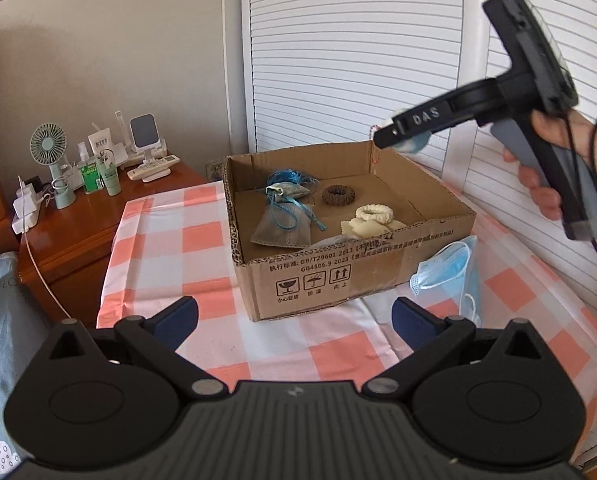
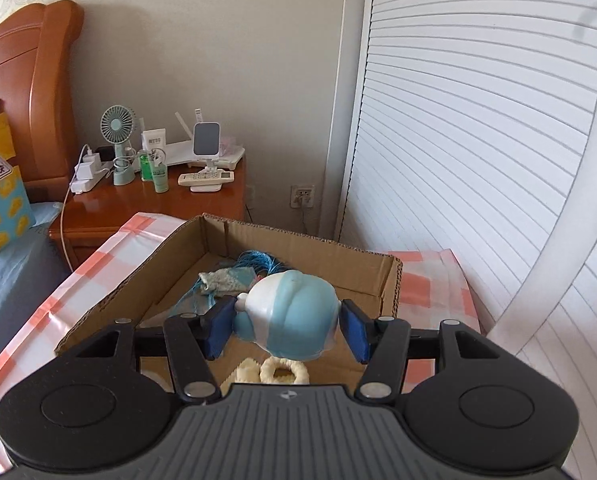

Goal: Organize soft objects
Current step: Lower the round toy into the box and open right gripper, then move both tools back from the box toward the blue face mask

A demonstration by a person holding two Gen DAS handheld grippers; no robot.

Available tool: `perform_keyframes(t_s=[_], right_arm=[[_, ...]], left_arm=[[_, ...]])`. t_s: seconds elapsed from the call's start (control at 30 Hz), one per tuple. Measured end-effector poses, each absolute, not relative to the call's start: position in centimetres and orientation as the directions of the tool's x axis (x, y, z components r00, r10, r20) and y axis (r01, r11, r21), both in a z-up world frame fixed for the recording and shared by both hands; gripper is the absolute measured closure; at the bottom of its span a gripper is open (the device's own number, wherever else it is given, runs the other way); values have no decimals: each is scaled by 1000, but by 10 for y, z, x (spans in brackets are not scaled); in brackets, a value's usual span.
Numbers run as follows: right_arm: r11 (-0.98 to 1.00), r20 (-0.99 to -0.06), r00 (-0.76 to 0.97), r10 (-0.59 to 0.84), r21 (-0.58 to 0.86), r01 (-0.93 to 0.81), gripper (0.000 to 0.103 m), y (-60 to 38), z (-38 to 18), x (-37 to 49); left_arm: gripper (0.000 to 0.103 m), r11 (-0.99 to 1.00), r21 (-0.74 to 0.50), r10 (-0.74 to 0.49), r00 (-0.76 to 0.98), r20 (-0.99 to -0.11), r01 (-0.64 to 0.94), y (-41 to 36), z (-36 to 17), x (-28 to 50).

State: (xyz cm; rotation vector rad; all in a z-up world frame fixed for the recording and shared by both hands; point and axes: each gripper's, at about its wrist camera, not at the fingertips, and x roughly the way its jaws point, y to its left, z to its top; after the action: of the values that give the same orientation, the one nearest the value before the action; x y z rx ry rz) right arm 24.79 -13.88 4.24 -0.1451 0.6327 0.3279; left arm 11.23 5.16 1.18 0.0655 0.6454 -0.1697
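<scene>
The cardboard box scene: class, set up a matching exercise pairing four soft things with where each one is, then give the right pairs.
Things:
1. blue and white toy
2. face mask
3. brown hair tie
4. grey pouch

Places:
A. on the checked cloth, against the outside of the cardboard box
B. in the box, near its back wall
C. clamped in the right gripper, above the box
D. in the box, on its left side

Pairs: 1-C, 2-A, 3-B, 4-D
</scene>
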Motion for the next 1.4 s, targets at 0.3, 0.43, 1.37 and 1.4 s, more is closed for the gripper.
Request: perform_keyframes(t_s=[0.3, 0.43, 1.37, 1.4], right_arm=[[952, -603, 761, 241, -8, -308, 0, -143, 40, 252], [953, -606, 757, 244, 5, -303, 0, -154, 40, 236], [980, -671, 734, 105, -54, -190, 0, -202, -59, 81], [980, -671, 735, 96, -67, -189, 0, -201, -62, 77]], left_arm=[[1, 984, -17, -151, 769, -621, 179, 53, 6, 111], [1, 982, -4, -149, 762, -630, 189, 48, 4, 110], [1, 957, -21, -222, 680, -699, 290, 6, -31, 125], [1, 955, -28, -230, 678, -698, 295, 3, -32, 127]])
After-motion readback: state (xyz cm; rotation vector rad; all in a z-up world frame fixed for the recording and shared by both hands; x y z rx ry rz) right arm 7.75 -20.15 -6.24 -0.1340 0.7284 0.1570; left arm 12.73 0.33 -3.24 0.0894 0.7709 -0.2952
